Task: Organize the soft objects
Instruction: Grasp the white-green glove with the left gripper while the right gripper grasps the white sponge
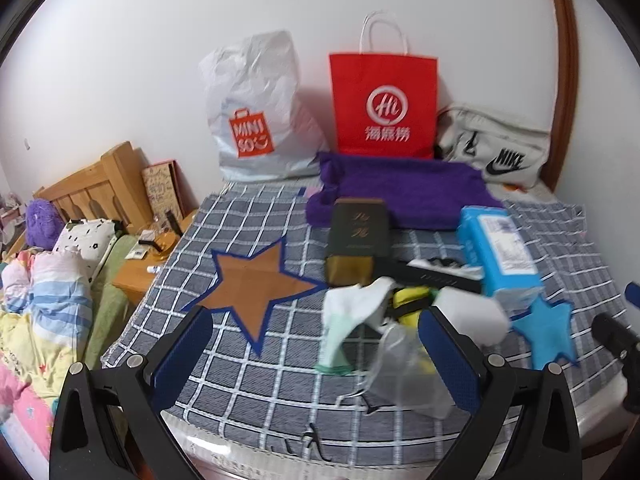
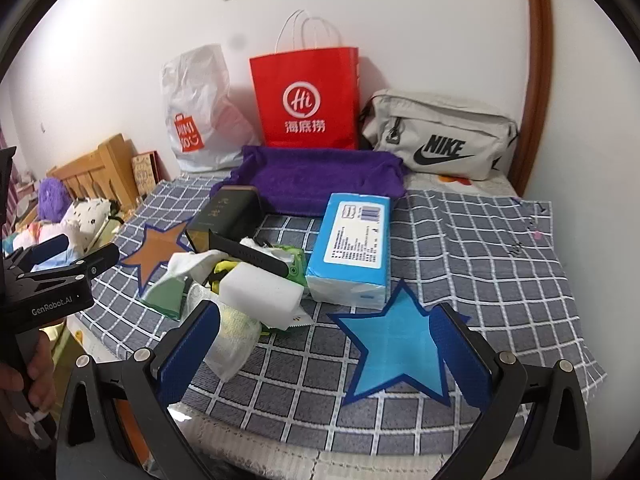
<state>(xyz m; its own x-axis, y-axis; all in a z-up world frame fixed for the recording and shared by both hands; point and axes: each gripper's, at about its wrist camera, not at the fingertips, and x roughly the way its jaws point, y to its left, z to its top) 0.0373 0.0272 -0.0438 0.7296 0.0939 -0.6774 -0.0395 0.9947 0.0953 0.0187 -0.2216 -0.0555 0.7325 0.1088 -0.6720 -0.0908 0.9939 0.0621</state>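
Observation:
A pile of soft things lies mid-bed: a white sponge block (image 2: pixel 260 290), a white-and-green cloth (image 1: pixel 348 320), a clear plastic wrap (image 1: pixel 404 368) and a blue tissue pack (image 2: pixel 352 248). A purple towel (image 2: pixel 320 180) lies behind them. A brown star (image 1: pixel 256 280) and a blue star (image 2: pixel 396 344) are marked on the checked cover. My left gripper (image 1: pixel 316 360) is open and empty, in front of the pile. My right gripper (image 2: pixel 324 356) is open and empty, over the blue star, right of the pile.
A dark box (image 1: pixel 358 236) and a black watch strap (image 2: pixel 248 254) lie in the pile. A Miniso bag (image 1: pixel 256 108), a red paper bag (image 1: pixel 384 100) and a Nike pouch (image 2: pixel 440 140) stand along the wall. A second bed and a wooden nightstand (image 1: pixel 140 272) are left.

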